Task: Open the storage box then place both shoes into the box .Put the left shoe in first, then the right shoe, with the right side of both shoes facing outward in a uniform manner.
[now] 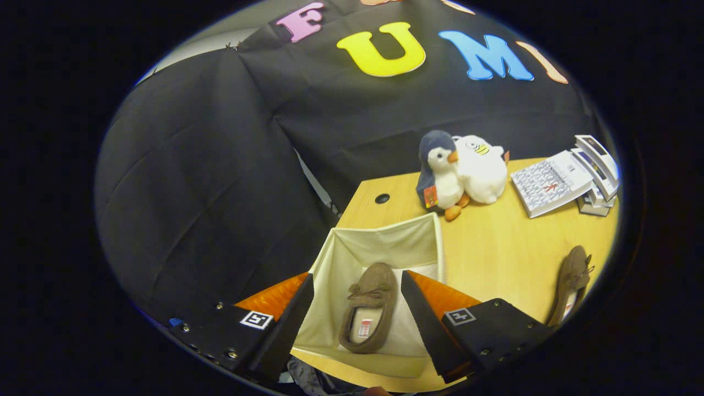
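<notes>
Box (385, 242) sits open on the bench (495, 258), one shoe (367, 308) inside it, other shoe (572, 283) well right of it; hand-held gripper (357, 313) above, released, fingers spread.

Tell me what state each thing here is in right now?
Storage box: open, one shoe inside.
Shoe in box: lying flat on its sole, between the jaws in the view.
Second shoe: on the table, outside the box.
Gripper: jaws open, holding nothing, above the box.
Penguin toy: upright.
</notes>
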Tool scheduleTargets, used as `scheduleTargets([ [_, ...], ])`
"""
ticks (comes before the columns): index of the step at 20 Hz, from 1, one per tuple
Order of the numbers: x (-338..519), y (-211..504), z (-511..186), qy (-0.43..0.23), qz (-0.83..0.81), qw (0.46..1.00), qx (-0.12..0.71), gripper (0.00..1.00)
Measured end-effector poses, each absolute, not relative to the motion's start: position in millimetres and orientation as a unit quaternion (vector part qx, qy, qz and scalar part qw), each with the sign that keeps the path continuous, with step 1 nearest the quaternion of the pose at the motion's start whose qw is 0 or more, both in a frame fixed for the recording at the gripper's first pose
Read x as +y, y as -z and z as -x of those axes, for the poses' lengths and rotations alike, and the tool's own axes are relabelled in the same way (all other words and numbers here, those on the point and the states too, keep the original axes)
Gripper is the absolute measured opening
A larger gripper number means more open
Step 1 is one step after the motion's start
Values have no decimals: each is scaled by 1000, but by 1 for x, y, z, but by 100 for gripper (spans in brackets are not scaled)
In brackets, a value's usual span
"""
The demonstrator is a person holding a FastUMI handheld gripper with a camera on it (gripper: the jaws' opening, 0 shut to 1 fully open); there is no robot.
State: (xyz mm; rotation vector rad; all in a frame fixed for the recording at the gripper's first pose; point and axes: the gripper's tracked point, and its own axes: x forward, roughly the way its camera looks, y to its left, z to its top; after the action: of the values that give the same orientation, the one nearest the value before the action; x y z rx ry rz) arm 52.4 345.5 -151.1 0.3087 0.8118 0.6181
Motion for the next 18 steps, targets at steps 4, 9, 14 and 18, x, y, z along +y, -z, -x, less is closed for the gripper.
scheduleTargets([
  [4, 282, 136, -52, -264, -119, 890, 353, 98],
  [9, 190, 157, -61, -202, -106, 907, 354, 98],
  [14, 111, 178, -64, -147, -98, 917, 357, 98],
  [18, 68, 200, -61, -125, -77, 919, 365, 98],
])
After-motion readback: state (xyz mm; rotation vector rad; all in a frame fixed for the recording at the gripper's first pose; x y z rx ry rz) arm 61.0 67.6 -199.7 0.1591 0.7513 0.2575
